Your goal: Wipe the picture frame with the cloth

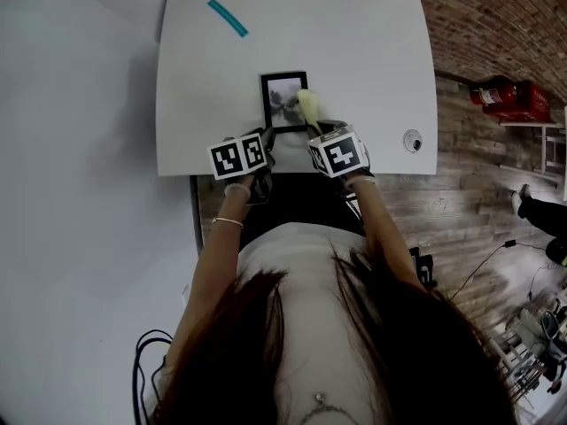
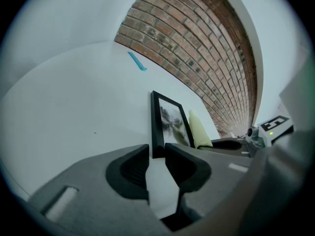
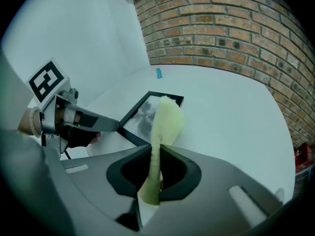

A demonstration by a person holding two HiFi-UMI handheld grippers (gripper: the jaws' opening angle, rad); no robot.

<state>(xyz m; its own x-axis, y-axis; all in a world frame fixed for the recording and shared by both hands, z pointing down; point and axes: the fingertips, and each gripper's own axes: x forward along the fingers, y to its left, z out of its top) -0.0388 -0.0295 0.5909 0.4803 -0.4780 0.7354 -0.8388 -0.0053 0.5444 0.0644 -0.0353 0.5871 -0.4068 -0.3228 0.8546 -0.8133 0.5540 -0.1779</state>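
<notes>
While lying near the front edge of the white table (image 1: 363,51), the black picture frame (image 1: 284,98) is being pinched at its near left edge by the left gripper (image 2: 157,154). The right gripper (image 3: 156,154) is clamping a yellow-green cloth (image 3: 167,119), which is resting against the frame's right side.

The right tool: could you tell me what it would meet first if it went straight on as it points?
Probably the frame: the right tool is shut on the cloth, whose tip hangs over the frame's right side. Whether it already touches is unclear.
</notes>
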